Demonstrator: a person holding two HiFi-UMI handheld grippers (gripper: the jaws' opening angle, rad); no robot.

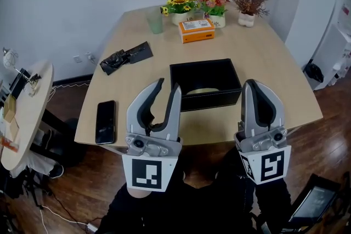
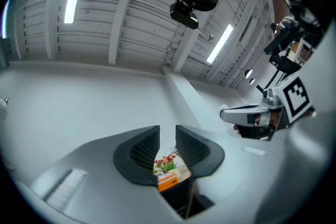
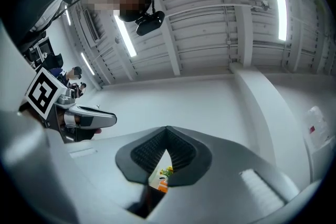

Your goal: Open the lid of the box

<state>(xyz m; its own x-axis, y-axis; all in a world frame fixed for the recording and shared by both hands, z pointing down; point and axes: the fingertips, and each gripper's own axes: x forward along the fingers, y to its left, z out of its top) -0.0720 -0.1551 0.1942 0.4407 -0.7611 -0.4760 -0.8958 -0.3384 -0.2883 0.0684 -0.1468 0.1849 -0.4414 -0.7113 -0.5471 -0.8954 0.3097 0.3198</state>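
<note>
A black rectangular box [image 1: 205,84] stands on the wooden table [image 1: 274,68], near its front edge. Its top shows a dark inside with a pale curved patch by the near wall; I cannot make out a lid. My left gripper [image 1: 169,84] is raised in front of the box's left end, open and empty. My right gripper [image 1: 250,83] is held up at the box's right end, shut with nothing in it. In the left gripper view the gripper [image 2: 168,134] points up at the wall, its jaws parted. In the right gripper view the gripper [image 3: 167,129] has its tips together.
A black phone [image 1: 105,121] lies at the table's front left and a crumpled black bag [image 1: 126,57] behind it. An orange packet [image 1: 196,30], a green cup [image 1: 155,20] and flower pots [image 1: 211,8] stand at the back. A small round side table [image 1: 24,118] is at the left.
</note>
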